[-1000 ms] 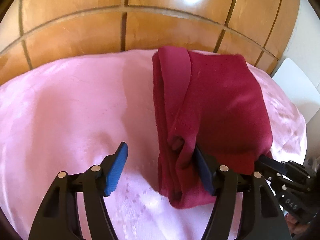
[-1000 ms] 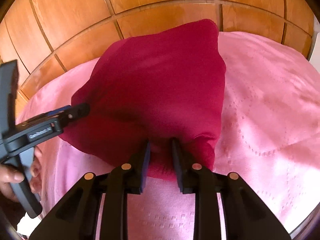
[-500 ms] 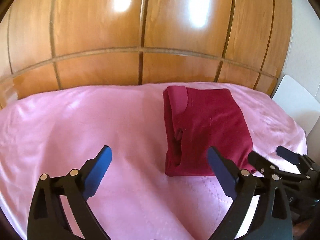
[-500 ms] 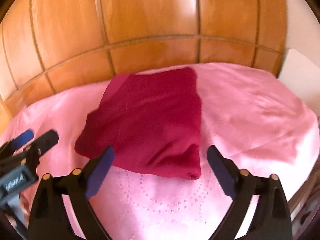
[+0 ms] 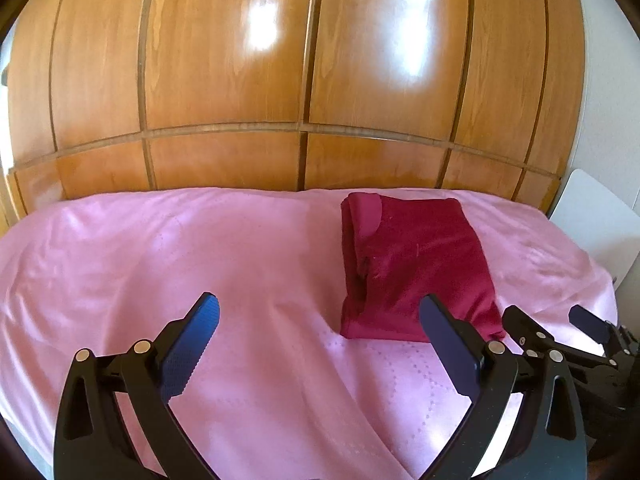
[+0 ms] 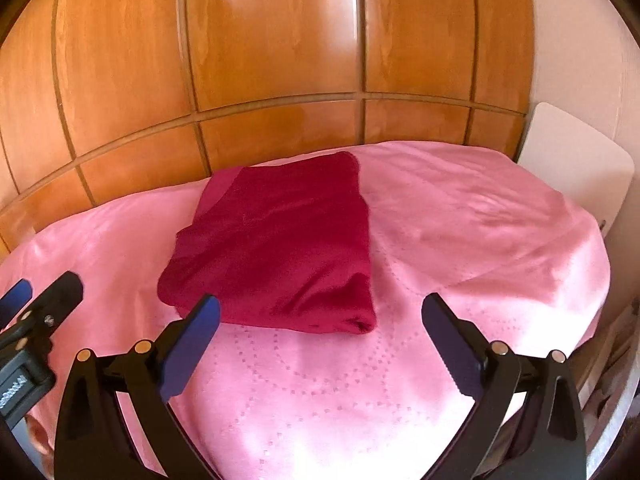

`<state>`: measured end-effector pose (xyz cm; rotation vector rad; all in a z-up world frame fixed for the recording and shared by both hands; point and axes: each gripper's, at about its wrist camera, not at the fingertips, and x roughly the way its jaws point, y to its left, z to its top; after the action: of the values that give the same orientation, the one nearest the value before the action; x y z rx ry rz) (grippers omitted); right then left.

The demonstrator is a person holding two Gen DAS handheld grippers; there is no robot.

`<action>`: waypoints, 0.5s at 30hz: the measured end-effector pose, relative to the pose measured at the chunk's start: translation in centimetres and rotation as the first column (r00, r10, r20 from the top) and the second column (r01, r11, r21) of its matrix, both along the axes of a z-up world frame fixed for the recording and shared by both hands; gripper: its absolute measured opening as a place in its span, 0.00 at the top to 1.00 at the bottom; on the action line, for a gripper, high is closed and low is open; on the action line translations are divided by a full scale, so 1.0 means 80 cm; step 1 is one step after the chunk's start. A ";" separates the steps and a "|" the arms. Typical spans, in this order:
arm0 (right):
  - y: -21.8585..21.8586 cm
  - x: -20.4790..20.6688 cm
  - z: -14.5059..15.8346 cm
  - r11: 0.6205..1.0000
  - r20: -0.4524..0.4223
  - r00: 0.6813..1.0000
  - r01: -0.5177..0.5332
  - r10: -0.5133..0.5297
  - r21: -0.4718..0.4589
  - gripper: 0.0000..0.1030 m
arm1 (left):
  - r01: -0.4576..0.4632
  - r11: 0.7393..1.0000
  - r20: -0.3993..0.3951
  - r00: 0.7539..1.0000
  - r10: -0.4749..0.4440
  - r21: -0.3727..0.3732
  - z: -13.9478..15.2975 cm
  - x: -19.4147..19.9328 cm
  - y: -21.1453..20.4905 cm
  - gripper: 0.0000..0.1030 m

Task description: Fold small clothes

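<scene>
- Folded dark red cloth garment [image 6: 276,248] lies flat on the pink quilted bedspread [image 6: 460,240]
- Black right gripper [image 6: 320,344] with blue pads hovers clear of it, jaws spread wide, empty
- Left gripper [image 6: 38,294] shows at the left edge
- Glossy wooden panelled wardrobe [image 6: 280,40] behind

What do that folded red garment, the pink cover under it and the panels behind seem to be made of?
Folded red garment: soft knit or fleece, going by its matte, faintly fuzzy look. Pink cover: smooth quilted fabric, slight sheen, dotted stitch lines. Panels: wood or wood veneer, glossy, with visible grain and bright reflections.
</scene>
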<state>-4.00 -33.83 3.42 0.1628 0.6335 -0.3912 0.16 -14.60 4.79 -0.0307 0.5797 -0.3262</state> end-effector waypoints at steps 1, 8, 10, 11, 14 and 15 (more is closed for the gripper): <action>-0.001 -0.002 0.000 1.000 0.001 1.000 0.004 -0.004 -0.002 0.02 | -0.005 1.000 0.001 1.000 0.005 0.000 0.000 -0.001 0.000 0.04; 0.001 -0.008 0.000 1.000 0.003 1.000 -0.014 0.014 0.015 0.02 | -0.050 0.998 0.039 0.998 0.048 0.039 0.000 -0.013 -0.004 0.04; 0.000 -0.008 -0.002 1.000 -0.003 1.000 -0.018 0.018 0.023 0.02 | -0.061 0.997 0.046 0.997 0.059 0.045 -0.001 -0.015 -0.005 0.04; 0.000 -0.008 -0.003 1.000 -0.005 1.000 -0.018 0.018 0.026 0.02 | -0.065 0.997 0.050 0.997 0.063 0.046 -0.001 -0.016 -0.006 0.04; -0.001 -0.008 -0.006 0.999 -0.009 1.000 -0.015 0.015 0.029 0.02 | -0.079 0.996 0.057 0.995 0.077 0.047 0.000 -0.017 -0.005 0.04; -0.001 -0.008 -0.006 0.999 -0.010 1.000 -0.013 0.014 0.029 0.02 | -0.083 0.995 0.057 0.995 0.080 0.049 0.000 -0.017 -0.005 0.04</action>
<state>-4.65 -33.90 2.92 0.1841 0.6498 -0.3701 -1.22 -15.02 4.76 0.0037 0.5309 -0.2323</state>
